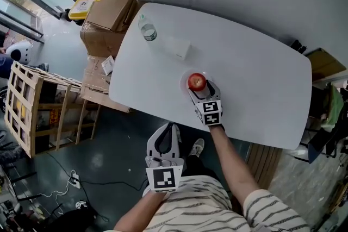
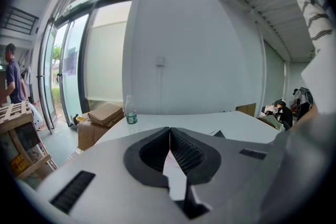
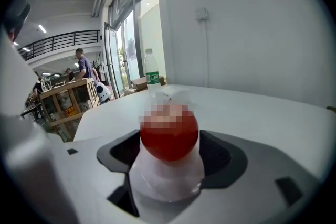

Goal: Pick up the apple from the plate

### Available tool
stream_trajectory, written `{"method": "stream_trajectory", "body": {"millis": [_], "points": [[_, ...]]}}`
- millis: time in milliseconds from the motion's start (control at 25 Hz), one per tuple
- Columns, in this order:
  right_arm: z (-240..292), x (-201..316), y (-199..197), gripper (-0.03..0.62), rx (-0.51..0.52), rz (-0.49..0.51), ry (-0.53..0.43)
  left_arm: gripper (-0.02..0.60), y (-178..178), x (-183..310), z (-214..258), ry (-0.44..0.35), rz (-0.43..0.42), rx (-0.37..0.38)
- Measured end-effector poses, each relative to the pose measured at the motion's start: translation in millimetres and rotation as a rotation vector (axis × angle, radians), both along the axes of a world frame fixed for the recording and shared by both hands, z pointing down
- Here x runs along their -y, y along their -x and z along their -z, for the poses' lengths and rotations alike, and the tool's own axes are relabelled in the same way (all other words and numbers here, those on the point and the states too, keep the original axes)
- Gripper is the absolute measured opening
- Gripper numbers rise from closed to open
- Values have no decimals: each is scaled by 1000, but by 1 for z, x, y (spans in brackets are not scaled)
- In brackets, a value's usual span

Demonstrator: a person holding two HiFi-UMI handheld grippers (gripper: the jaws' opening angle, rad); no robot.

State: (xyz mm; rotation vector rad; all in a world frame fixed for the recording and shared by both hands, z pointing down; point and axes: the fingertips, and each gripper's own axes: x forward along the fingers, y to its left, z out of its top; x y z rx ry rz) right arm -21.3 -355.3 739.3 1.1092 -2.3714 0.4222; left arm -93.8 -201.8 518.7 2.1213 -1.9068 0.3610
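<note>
White bench (image 1: 250,62) fills mid-frame, its small plate (image 1: 184,84) bearing the red apple (image 1: 196,82), which the right tongs (image 1: 202,94) straddle with released, wide jaws, apparently for a grasp, while the left tongs (image 2: 169,136) wait clenched, empty, lower left.

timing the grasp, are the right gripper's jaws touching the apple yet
Cannot tell. The right gripper view shows the apple between wide-open jaws, no clear gap or contact.

White table (image 1: 261,73): water bottle (image 1: 147,30) upright near left corner, pale flat packet (image 1: 179,48) beside, plate (image 1: 185,82) near front edge.
</note>
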Motion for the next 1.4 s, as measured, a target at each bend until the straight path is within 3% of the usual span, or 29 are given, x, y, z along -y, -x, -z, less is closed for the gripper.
{"method": "stream_trajectory", "body": {"millis": [600, 1400], "points": [[34, -11, -15, 344, 44, -42, -11, 5, -1, 3, -2, -1, 3, -13], [142, -66, -24, 344, 101, -25, -85, 5, -6, -6, 28, -65, 26, -11]]}}
